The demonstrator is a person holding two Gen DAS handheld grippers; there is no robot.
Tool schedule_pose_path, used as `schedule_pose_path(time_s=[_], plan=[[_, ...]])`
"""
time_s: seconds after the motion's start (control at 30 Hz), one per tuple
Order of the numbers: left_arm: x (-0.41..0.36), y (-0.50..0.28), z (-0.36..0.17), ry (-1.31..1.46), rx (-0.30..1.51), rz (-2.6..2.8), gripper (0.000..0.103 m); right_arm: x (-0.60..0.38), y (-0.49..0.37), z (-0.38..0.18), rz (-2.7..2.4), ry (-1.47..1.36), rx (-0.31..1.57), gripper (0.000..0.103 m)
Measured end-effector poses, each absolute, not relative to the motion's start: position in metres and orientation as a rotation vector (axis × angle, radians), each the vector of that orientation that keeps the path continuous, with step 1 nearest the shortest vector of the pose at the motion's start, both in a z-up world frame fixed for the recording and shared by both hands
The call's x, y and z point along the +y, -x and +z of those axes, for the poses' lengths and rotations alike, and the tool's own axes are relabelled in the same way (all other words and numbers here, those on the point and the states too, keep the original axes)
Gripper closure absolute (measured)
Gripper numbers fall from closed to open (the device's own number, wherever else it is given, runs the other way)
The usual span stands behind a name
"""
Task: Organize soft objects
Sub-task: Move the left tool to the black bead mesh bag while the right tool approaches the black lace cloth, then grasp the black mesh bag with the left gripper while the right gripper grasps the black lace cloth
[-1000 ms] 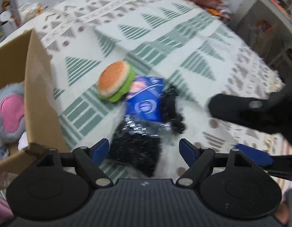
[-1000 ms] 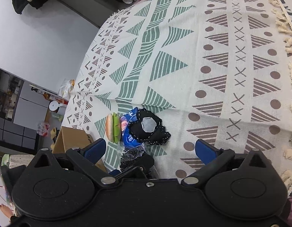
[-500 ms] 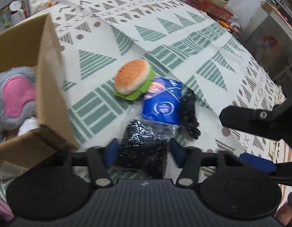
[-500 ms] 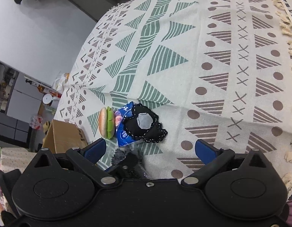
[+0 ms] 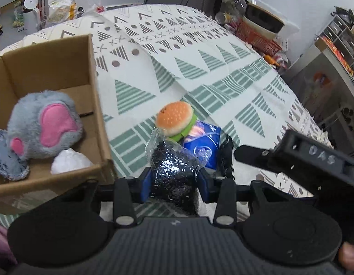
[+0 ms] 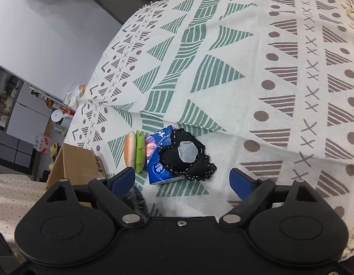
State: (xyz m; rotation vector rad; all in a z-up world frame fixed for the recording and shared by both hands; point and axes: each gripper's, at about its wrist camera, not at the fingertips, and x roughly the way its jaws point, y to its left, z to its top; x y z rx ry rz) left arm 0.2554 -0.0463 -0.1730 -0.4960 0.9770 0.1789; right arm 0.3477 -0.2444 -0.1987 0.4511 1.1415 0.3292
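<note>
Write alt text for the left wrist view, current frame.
The left gripper is shut on a shiny black item in a clear bag. To its left, a cardboard box holds a grey plush elephant; a burger toy lies on the patterned cloth ahead.

In the left wrist view, the left tongs (image 5: 174, 184) are hiding the lower part of the bagged black sparkly bundle (image 5: 174, 171), which in turn is covering a corner of the blue tissue pack (image 5: 205, 143). The cardboard box (image 5: 94, 96) is running off the left edge. The right tongs (image 6: 181, 181) are blocking the near stretch of the patterned cloth (image 6: 222, 68). Small items on the far counter (image 5: 30, 20) are staying too small to identify.
</note>
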Motion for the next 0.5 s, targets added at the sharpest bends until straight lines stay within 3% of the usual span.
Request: schedule_pose_path(time_s=[0.13, 0.33, 0.43, 0.5], plan=[[-0.039, -0.252, -0.168, 0.524, 0.976, 0.198, 0.063, -0.240, -0.351, -0.200, 0.309, -0.436, 1.129, 0.015], [-0.026, -0.241, -0.160, 0.572, 0.954, 0.233, 0.062, -0.228, -0.357, -0.206, 0.306, -0.391, 1.128, 0.028], [-0.023, -0.234, -0.157, 0.578, 0.948, 0.247, 0.062, -0.221, -0.358, -0.210, 0.302, -0.349, 1.142, 0.043], [-0.022, -0.229, -0.157, 0.581, 0.943, 0.254, 0.062, -0.219, -0.359, -0.215, 0.291, -0.327, 1.165, 0.064]])
